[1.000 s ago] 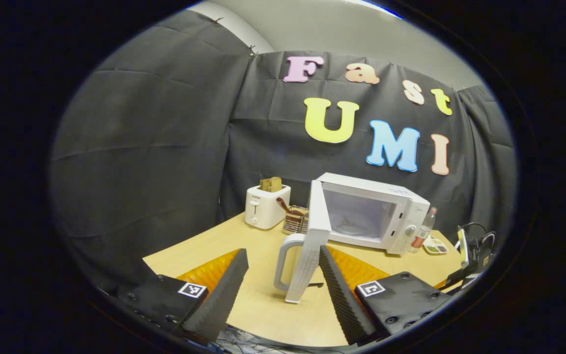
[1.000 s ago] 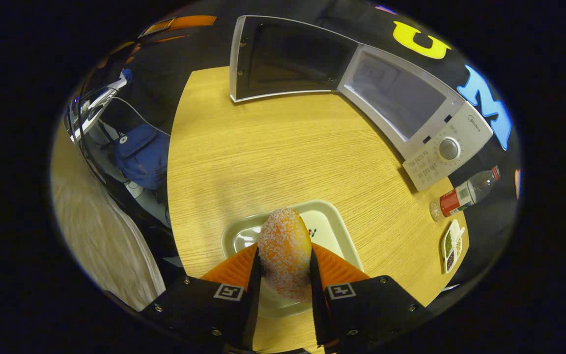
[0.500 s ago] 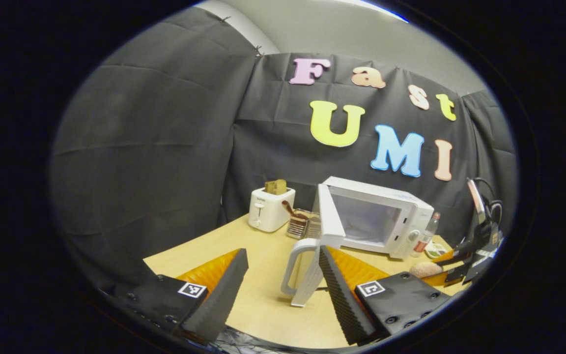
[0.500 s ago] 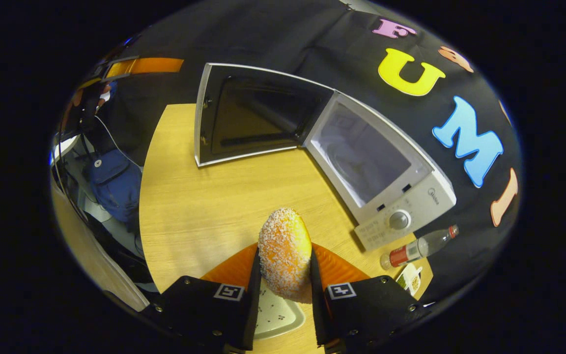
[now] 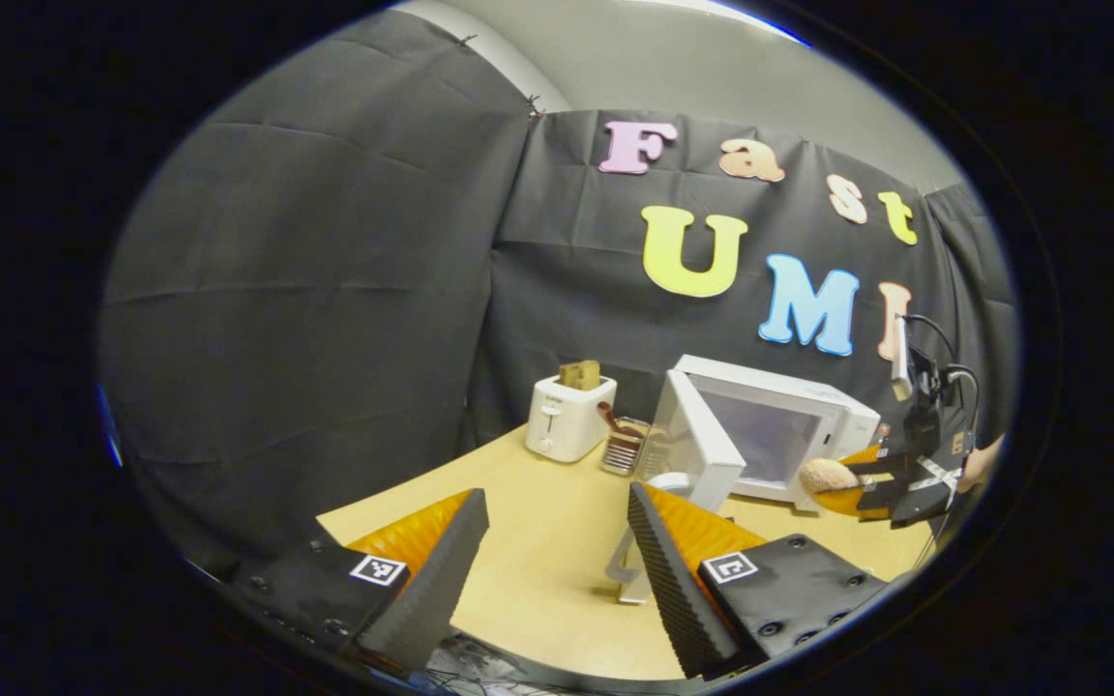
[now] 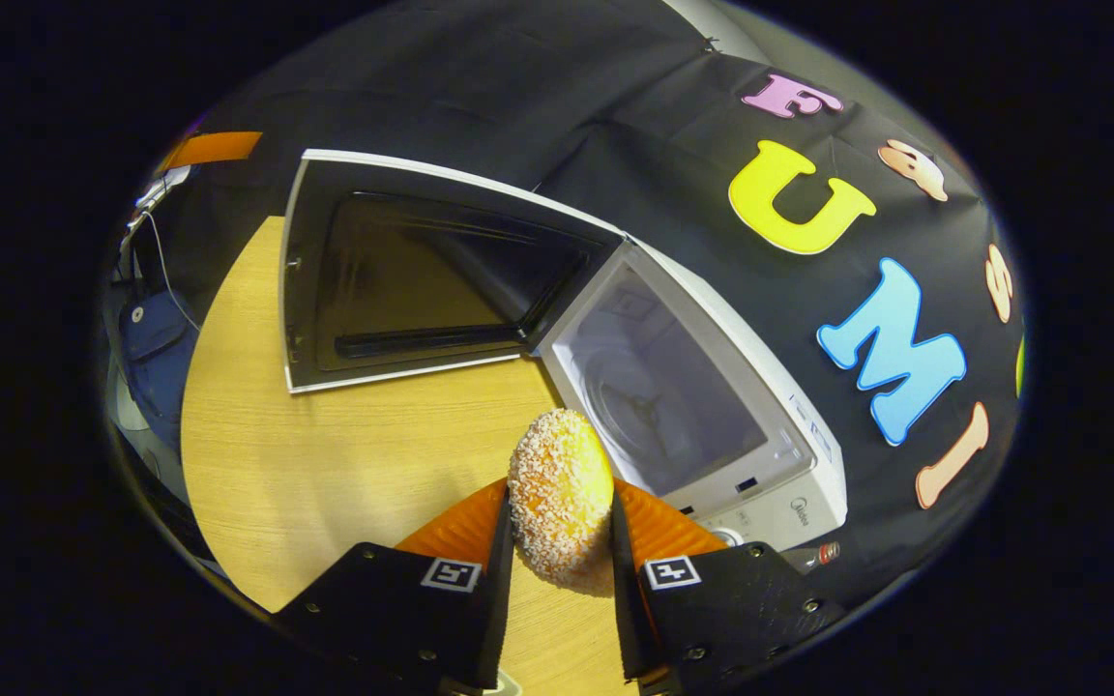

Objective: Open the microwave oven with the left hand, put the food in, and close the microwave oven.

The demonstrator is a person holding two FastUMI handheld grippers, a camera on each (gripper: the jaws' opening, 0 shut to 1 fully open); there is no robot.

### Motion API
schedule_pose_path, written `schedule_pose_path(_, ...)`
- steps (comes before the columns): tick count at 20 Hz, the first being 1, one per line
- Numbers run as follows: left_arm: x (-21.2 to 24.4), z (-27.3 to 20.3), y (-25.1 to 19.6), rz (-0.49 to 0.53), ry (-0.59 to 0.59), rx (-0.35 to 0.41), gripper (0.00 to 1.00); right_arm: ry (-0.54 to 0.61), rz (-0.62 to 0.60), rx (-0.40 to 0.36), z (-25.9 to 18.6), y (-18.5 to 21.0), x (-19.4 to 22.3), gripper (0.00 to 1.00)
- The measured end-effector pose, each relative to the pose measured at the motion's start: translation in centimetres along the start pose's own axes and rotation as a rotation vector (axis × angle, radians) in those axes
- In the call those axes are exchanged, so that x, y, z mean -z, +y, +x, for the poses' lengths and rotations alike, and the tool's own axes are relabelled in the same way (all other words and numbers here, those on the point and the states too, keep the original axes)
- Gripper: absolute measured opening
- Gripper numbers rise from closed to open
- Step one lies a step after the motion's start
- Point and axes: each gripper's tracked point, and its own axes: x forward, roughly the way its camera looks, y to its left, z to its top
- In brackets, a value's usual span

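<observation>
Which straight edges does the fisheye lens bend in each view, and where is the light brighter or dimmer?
Left gripper view: the table edge curves, the light is even and soft, and the far right claw is small, slightly blurred. Right gripper view: the microwave oven and its open door bow outward; the bun is sharp and warmly lit, while the door's inner pane is dark.

L gripper (image 5: 557,556) is wide open, nothing between its 2 fingers, low over the table edge. R gripper (image 6: 562,541) is squeezed shut w/ both fingers pressing a round bun (image 6: 560,493), held up in the air.
</observation>
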Motion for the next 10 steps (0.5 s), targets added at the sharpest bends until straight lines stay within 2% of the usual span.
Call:
schedule_pose_path(3,0.1,-0.2,1.9,-0.002,0.004,-0.036,0.93,-0.019,-0.047,0.070,2.9,-1.9,-1.2,0.47)
schedule_pose_path(4,0.1,-0.3,2.4,-0.003,0.007,-0.046,0.93,-0.023,-0.061,0.090,3.8,-2.3,-1.5,0.51)
schedule_pose_path(6,0.3,-0.8,3.3,-0.002,0.015,-0.065,0.93,-0.038,-0.088,0.138,5.7,-3.5,-2.5,0.47)
schedule_pose_path(10,0.1,-1.2,4.5,0.003,0.030,-0.093,0.94,-0.077,-0.120,0.175,9.8,-4.7,-3.5,0.47)
